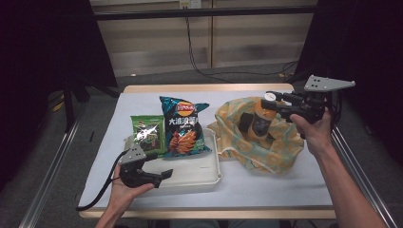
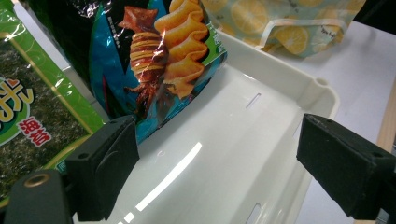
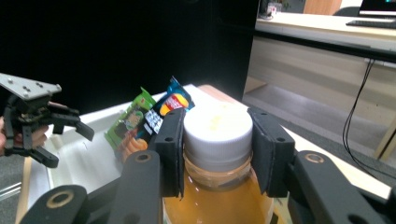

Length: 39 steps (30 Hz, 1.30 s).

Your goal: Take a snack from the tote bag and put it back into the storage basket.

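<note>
On the white-covered table [image 1: 285,183] the cream tray [image 1: 209,178] sits toward the near left corner with the chip bag [image 1: 183,126] and the green seaweed packet [image 1: 147,133] leaning at its far edge, and the lemon-print cloth bag [image 1: 266,152] lies slumped toward the right edge. The right gripper [image 1: 266,105] is clamped on the white cap of the orange juice bottle [image 1: 259,124], held up over the cloth bag, so it looks like unpacking into the tray. The left gripper [image 1: 167,175] hovers spread and empty over the tray's near edge; next, I'd guess, the bottle must cross leftward and come down upright on bare tray floor, clear of the snacks.
</note>
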### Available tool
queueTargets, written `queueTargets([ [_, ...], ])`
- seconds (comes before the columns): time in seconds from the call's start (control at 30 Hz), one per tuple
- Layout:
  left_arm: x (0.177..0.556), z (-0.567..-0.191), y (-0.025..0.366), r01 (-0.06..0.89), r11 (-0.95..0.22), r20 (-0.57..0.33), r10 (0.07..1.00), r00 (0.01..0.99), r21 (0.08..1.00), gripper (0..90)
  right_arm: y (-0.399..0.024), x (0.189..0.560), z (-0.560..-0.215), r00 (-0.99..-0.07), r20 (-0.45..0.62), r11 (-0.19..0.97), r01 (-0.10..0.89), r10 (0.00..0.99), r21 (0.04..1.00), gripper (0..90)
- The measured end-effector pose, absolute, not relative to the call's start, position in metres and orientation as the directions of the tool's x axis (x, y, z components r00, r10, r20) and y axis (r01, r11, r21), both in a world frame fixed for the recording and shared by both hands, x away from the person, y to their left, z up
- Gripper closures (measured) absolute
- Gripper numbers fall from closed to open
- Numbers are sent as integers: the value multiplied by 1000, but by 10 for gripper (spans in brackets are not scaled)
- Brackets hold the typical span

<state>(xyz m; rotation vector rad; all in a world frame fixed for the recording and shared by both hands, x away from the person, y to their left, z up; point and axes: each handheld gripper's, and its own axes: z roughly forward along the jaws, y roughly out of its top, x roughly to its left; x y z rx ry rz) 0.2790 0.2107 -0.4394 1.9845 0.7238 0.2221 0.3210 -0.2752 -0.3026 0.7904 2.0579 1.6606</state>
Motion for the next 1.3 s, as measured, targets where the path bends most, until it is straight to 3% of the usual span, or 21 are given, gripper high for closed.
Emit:
queueTargets([
  [0.5, 276, -432, 220, 351, -276, -140, 574, 807, 895, 70, -254, 313, -270, -793, 28, 154, 153, 608, 976, 593],
  [1.3, 272, -430, 218, 318, -289, -103, 572, 813, 903, 107, -177, 307, -298, -880, 46, 203, 160, 473, 966, 594],
])
